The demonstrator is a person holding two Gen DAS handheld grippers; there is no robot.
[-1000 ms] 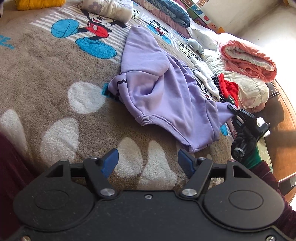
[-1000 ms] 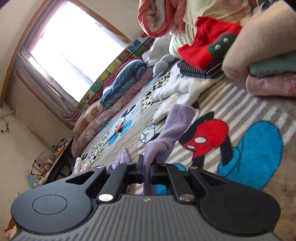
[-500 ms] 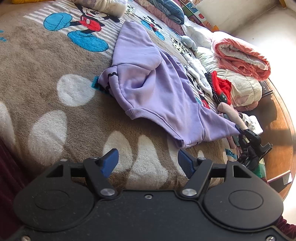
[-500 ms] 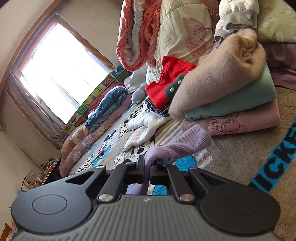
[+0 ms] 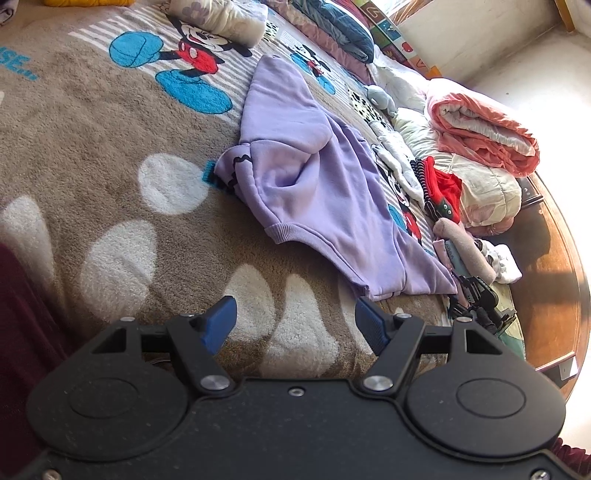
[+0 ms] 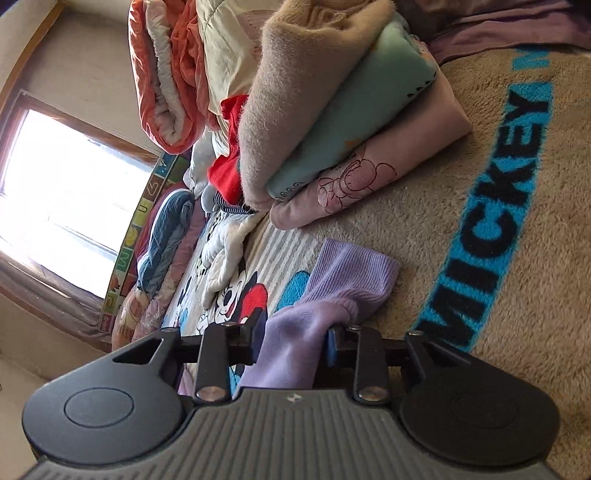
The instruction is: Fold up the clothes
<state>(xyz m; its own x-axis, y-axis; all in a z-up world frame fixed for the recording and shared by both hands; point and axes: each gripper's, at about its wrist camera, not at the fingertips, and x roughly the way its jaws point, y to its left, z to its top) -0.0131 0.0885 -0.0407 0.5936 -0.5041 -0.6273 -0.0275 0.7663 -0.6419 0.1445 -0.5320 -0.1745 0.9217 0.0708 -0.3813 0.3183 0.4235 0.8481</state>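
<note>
A lilac sweatshirt (image 5: pixel 314 184) lies spread and rumpled on the Mickey Mouse blanket (image 5: pixel 92 147), one sleeve stretched out to the right. My left gripper (image 5: pixel 295 323) is open and empty, hovering just short of the sweatshirt's ribbed hem. My right gripper (image 6: pixel 295 338) shows in the left wrist view (image 5: pixel 476 299) at the sleeve's end. Its jaws now stand apart, with the lilac sleeve (image 6: pixel 295 343) lying loose between them and the ribbed cuff (image 6: pixel 354 273) resting on the blanket.
A stack of folded clothes, beige, mint and pink (image 6: pixel 332 122), sits just beyond the cuff. A rolled orange quilt (image 5: pixel 484 129), red garment (image 5: pixel 443 192), white clothes (image 5: pixel 399 166) and pillows (image 5: pixel 218 16) lie around. The wooden bed frame (image 5: pixel 554 258) is at right.
My right gripper pulled the sleeve out to the right, lowered it onto the blanket near the folded stack, and its jaws opened. My left gripper stayed open near the hem.
</note>
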